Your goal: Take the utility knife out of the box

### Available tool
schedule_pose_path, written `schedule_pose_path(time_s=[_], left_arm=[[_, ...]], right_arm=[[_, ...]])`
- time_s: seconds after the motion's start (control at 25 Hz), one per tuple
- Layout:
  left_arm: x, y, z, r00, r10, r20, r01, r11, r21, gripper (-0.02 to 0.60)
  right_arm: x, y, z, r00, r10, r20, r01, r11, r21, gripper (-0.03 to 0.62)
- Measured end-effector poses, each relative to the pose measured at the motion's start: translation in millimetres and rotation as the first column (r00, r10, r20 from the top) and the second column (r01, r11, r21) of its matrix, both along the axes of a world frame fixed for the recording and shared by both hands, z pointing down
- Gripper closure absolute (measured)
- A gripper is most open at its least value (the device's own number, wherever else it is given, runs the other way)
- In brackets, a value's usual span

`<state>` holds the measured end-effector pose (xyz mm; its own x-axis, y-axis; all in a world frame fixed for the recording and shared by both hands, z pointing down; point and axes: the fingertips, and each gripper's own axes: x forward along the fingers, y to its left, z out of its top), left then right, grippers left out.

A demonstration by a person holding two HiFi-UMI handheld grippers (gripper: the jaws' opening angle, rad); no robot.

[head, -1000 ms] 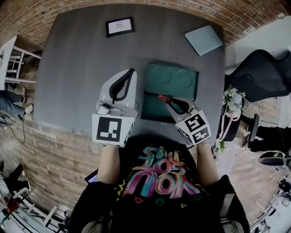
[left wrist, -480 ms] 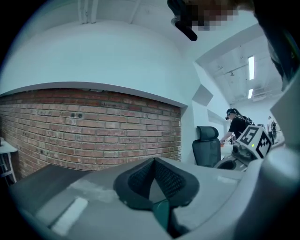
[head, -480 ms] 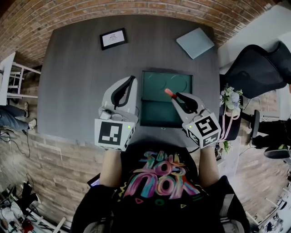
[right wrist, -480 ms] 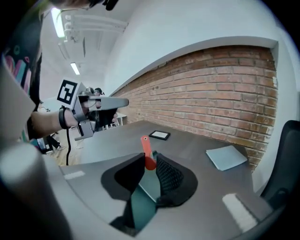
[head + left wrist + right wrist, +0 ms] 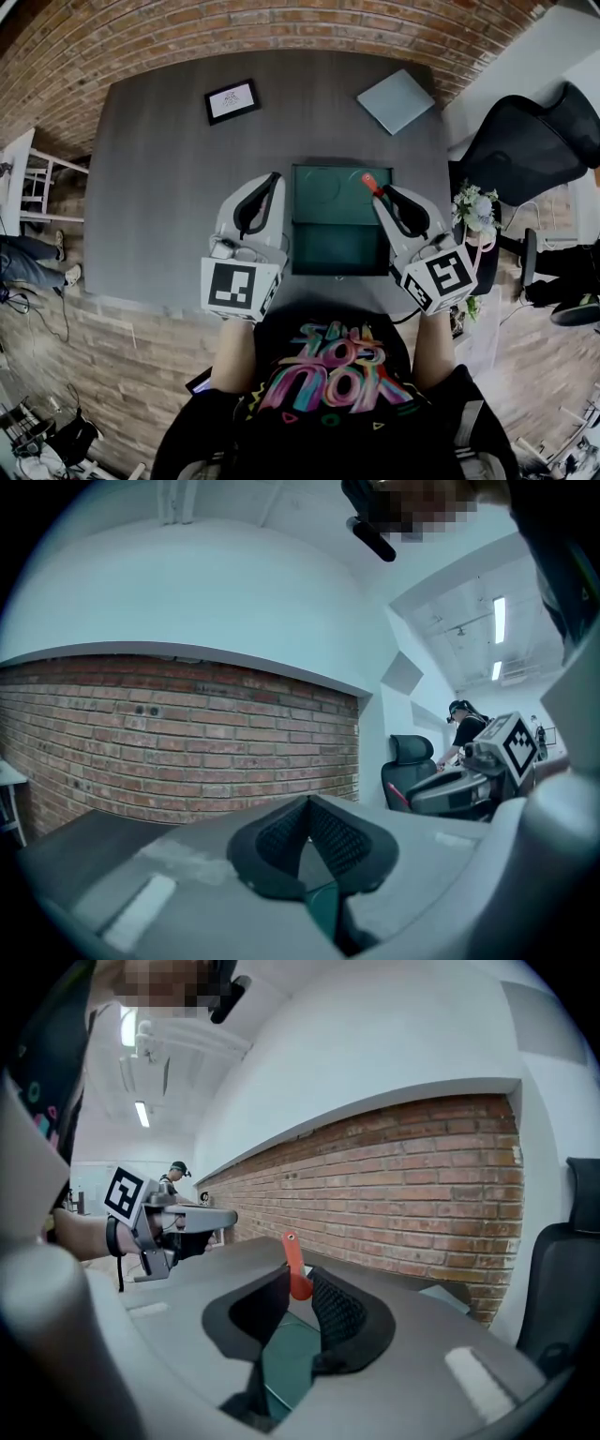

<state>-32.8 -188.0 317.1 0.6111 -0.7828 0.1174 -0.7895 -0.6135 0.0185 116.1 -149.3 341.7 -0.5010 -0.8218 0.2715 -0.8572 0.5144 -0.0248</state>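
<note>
Left gripper view: left gripper (image 5: pixel 307 819) jaws pressed together, empty, left of box (image 5: pixel 337 246).
Right gripper (image 5: pixel 298 1288): I pinch utility knife (image 5: pixel 293 1258) by one end, above box's far-right corner.
Risk: narrow end-grip; I expect pivot or drop if swung.

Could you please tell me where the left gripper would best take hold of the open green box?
Probably the left rim of the box, from the left: that edge looks thin enough to straddle, and the left gripper, jaws shut, hangs beside it. The right gripper holds the red knife on the right.
</note>
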Motion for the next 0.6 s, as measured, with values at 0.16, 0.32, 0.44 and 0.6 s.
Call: schedule_pose_path(time_s=[0.16, 0.32, 0.44, 0.6], left_arm=[[1.4, -0.6, 0.3, 1.000, 0.001, -0.006, -0.001, 1.000, -0.005, 0.580], [3.1, 1.2, 0.5, 1.000, 0.005, -0.002, -0.005, 1.000, -0.008, 0.580], [4.9, 2.0, 0.2, 1.000, 0.012, 0.001, -0.012, 1.000, -0.006, 0.580], [7.8, 2.4, -0.6, 1.000, 0.016, 0.000, -0.016, 1.000, -0.007, 0.580]], right_arm=[[8.8, -2.2, -12.8, 0.999, 0.025, 0.021, -0.025, 0.999, 0.037, 0.517], [19.1, 0.1, -22.0, 0.998, 0.048, 0.036, -0.050, 0.997, 0.060, 0.517], [26.7, 2.9, -27.5, 0.997, 0.068, 0.044, -0.071, 0.995, 0.071, 0.517], [33.6, 4.9, -31.6, 0.995, 0.082, 0.051, -0.086, 0.993, 0.078, 0.517]])
